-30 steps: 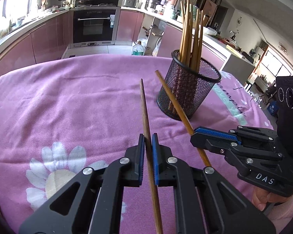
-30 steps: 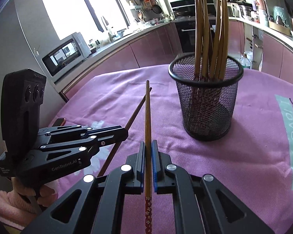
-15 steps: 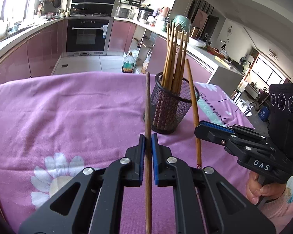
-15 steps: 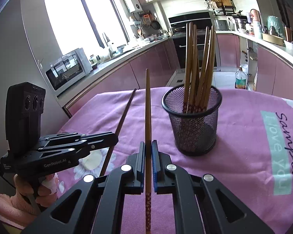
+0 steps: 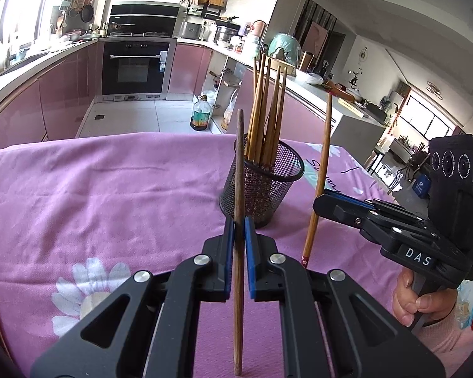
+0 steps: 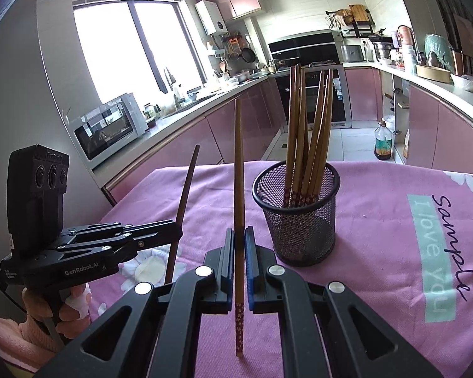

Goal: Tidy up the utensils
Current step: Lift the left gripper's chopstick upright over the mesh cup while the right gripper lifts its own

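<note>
A black mesh cup (image 5: 261, 186) stands on the pink tablecloth (image 5: 110, 195) and holds several wooden chopsticks (image 5: 266, 110); it also shows in the right wrist view (image 6: 299, 220). My left gripper (image 5: 239, 230) is shut on a dark brown chopstick (image 5: 239, 173), held upright just in front of the cup. My right gripper (image 6: 239, 239) is shut on a lighter chopstick (image 6: 239, 173) with a flowered end, upright, left of the cup. Each gripper shows in the other's view: right gripper (image 5: 318, 198), left gripper (image 6: 178, 226).
The table's far edge (image 5: 116, 135) drops to the kitchen floor, where an oil bottle (image 5: 201, 115) stands. Pink cabinets, an oven (image 5: 135, 66) and a microwave (image 6: 110, 126) lie behind. The cloth has printed lettering (image 6: 441, 252) at the right.
Both grippers have lifted and tilted their chopsticks from slanting to upright. The cup now sits lower and farther off in both views.
</note>
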